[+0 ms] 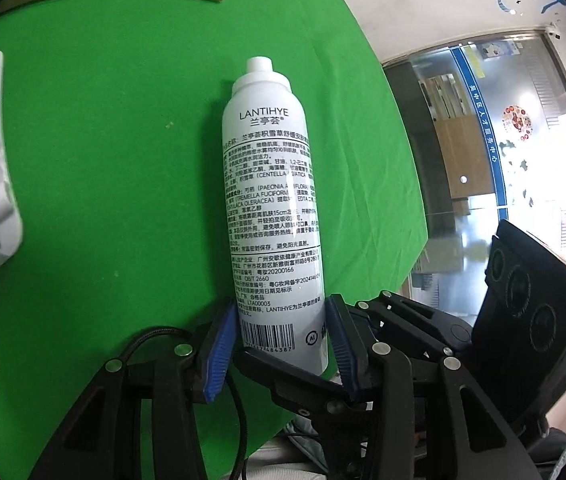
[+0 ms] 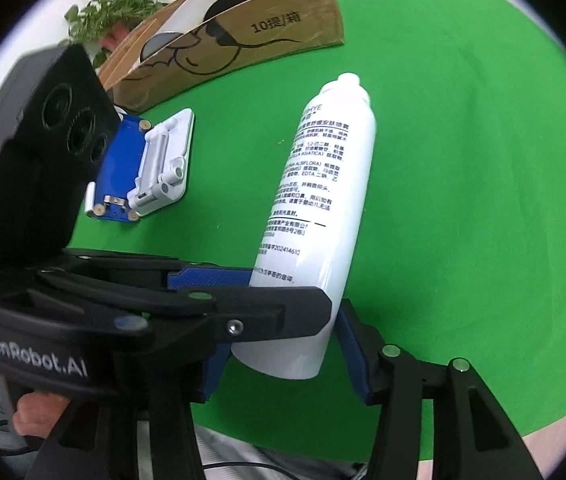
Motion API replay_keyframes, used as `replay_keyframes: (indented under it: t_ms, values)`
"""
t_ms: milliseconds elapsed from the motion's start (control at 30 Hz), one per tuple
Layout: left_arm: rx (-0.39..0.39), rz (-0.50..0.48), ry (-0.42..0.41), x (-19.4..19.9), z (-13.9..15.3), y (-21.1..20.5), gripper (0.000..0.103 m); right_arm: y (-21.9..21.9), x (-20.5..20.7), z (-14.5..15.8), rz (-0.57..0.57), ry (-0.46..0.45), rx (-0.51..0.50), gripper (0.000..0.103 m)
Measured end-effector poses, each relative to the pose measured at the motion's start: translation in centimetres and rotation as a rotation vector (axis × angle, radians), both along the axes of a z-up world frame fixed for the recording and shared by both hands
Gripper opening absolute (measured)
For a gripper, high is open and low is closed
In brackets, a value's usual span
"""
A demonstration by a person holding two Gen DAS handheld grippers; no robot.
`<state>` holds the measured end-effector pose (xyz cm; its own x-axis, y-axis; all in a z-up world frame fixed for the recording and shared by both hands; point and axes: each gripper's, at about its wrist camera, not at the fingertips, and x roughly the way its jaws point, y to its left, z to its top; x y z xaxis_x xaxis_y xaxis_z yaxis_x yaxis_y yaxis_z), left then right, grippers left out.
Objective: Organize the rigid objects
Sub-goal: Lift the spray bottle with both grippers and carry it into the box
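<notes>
Green surface (image 2: 463,160) is carrying everything here. Cardboard box (image 2: 275,36) is sitting at its far edge, rolls of tape showing inside, a leafy plant just behind it. White spray can (image 1: 271,200) is lying nozzle away from me, tilted up off the surface at my end. My left gripper (image 1: 281,340) is clamping the can's base, blue pads pressing both sides near the barcode. My right gripper (image 2: 283,344) is straddling the same base from the other side; its jaws are sitting loosely around it, with the right pad apart from the can. White and blue hinged bracket (image 2: 155,168) is lying flat near the box, well apart from the can.
</notes>
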<state>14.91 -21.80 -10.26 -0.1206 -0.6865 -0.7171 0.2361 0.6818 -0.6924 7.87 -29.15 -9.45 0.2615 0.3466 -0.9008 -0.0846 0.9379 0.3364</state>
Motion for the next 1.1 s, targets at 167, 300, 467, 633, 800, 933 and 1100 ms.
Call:
replay_keyframes:
  t_ms: [167,300,467,633,800,933,1100]
  values:
    - [-0.004,0.034,-0.129,-1.5,3.0,1.2,0.042,1.1,-0.1,1.8,0.011,-0.105,-0.009,0.048]
    - [0.006,0.056,-0.246,-1.0,6.7,1.9,0.042,1.6,1.1,4.5,0.035,-0.203,-0.027,0.047]
    - [-0.008,0.096,-0.345,1.6,11.3,3.0,0.042,1.5,4.0,7.8,0.063,-0.306,-0.022,0.047]
    - [-0.001,0.130,-0.402,5.7,15.0,3.3,0.042,2.0,8.2,11.0,0.132,-0.366,-0.060,0.047]
    - [0.027,0.163,-0.421,11.2,17.4,3.6,0.042,2.3,13.9,12.8,0.198,-0.352,-0.078,0.047]
    - [0.044,0.180,-0.398,15.9,17.9,3.8,0.042,2.2,17.9,13.1,0.251,-0.321,-0.102,0.047]
    - [0.065,0.208,-0.336,21.4,16.1,1.7,0.042,1.0,22.2,11.7,0.265,-0.261,-0.088,0.047]
